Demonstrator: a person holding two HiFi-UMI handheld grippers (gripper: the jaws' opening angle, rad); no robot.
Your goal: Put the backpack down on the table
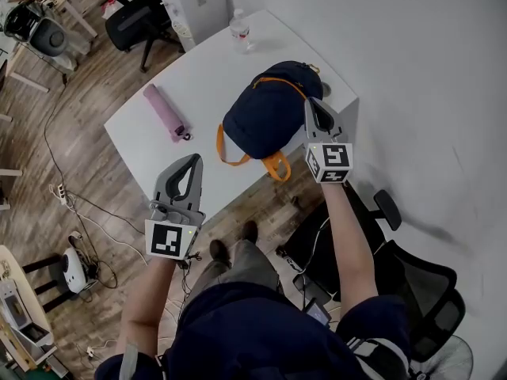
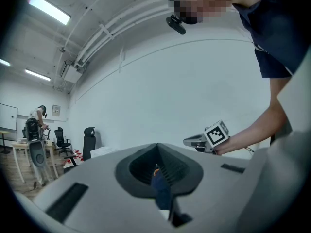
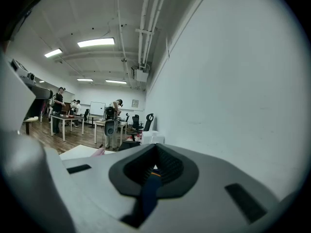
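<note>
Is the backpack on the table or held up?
On the table: the backpack lies slumped on it, orange straps spread beside it.

Long fluorescent ceiling tubes (image 3: 96, 42) lit the room brightly and evenly. In the head view the white rectangular table (image 1: 150, 137) looked pale and slightly washed out, and the dark navy backpack with orange trim (image 1: 265, 113) on that table cast only a faint, soft shadow. Both gripper views bulged like fisheyes, bending the white ceiling pipes (image 3: 146, 13), with black corners.

Navy backpack (image 1: 269, 113) lies on the white worktop (image 1: 150, 145), by its right end. Its orange straps (image 1: 275, 165) reach the near edge
</note>
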